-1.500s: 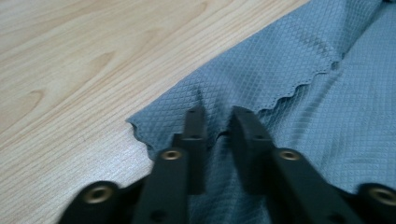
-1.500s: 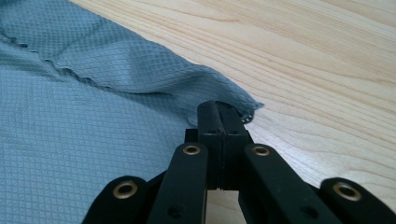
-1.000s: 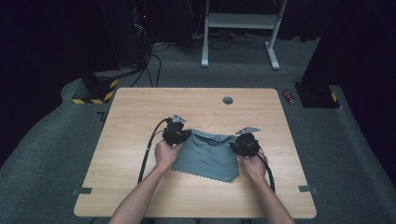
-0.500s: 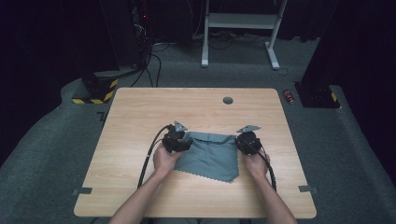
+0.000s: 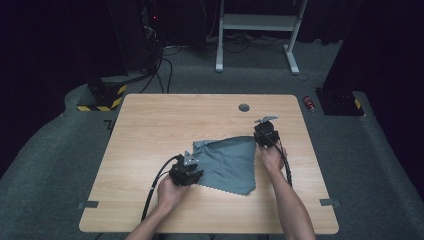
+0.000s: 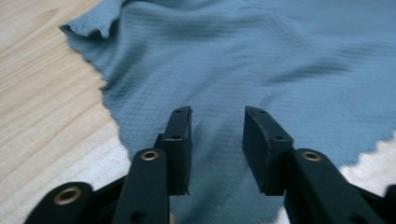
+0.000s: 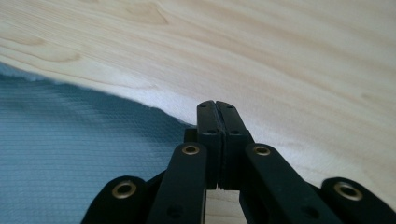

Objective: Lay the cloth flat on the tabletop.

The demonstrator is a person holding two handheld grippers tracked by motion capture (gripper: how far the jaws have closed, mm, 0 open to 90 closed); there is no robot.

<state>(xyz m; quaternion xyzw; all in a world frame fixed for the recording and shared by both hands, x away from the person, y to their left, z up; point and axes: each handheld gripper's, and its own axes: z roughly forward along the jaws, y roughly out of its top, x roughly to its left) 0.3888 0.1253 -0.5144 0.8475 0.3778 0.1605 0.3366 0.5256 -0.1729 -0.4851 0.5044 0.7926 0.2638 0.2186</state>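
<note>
A person is standing at the lower edge of the frame, working a grey-blue cloth on a light wooden table, with a gripper in each hand. The cloth is lying slightly right of the picture's centre, mostly flat, with a zigzag hem along its lower edge.

At the lower centre, the left gripper is hovering at the cloth's lower left corner. In the left gripper view its jaws are standing apart over the weave, pinching nothing; they have just been narrowing, with cloth beneath them rather than between them.

To the right of centre, the right gripper is sitting at the cloth's upper right corner. In the right gripper view its jaws are pressed tightly together just beside the cloth's edge; I cannot tell whether a sliver of fabric is being caught between them.

This looks like the gripping step before a fold or spread. The next move probably calls for lowering the left jaws onto the corner and clamping it.
</note>
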